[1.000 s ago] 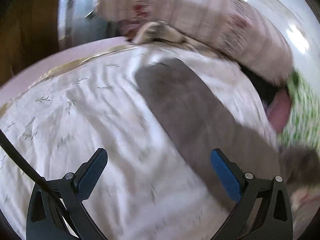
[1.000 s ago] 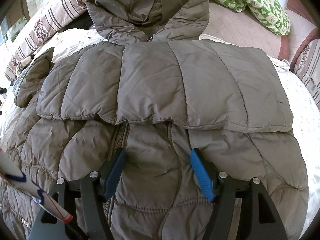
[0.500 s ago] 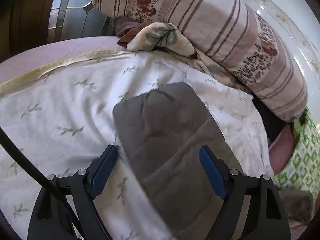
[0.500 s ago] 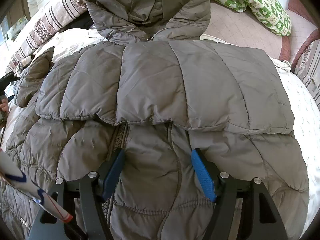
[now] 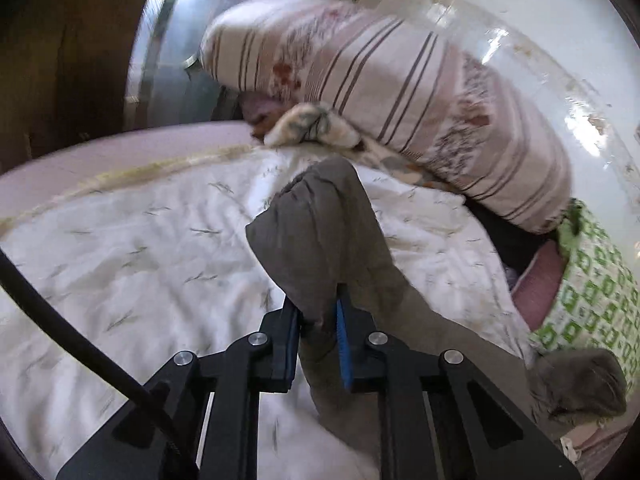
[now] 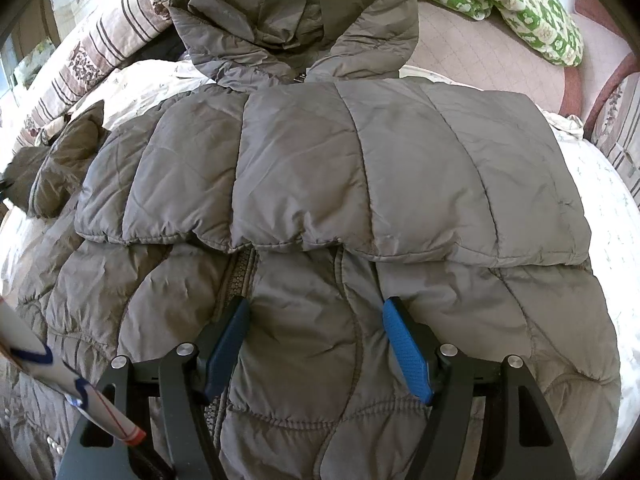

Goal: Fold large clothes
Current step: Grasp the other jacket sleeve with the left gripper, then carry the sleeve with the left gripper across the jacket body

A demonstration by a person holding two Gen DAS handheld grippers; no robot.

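- We see our left gripper (image 5: 318, 322) with its jaws just closed tight on the grey sleeve (image 5: 320, 240) of the jacket; the cuff end stands up above the blue pads (image 5: 342, 344)
- Under the sleeve lies a white bedsheet (image 5: 140, 248) with small leaf prints, and behind it a striped pillow (image 5: 400, 92) leans at the back
- In the right wrist view the grey puffer jacket (image 6: 320, 168) lies spread on the bed, hood (image 6: 296, 16) at the far end, one sleeve folded across the chest
- Our right gripper (image 6: 316, 344) is spread wide, its blue pads resting on the lower front of the jacket, one on each side of a quilted panel, not pinching it
- A green patterned pillow (image 6: 520, 4) lies at far right
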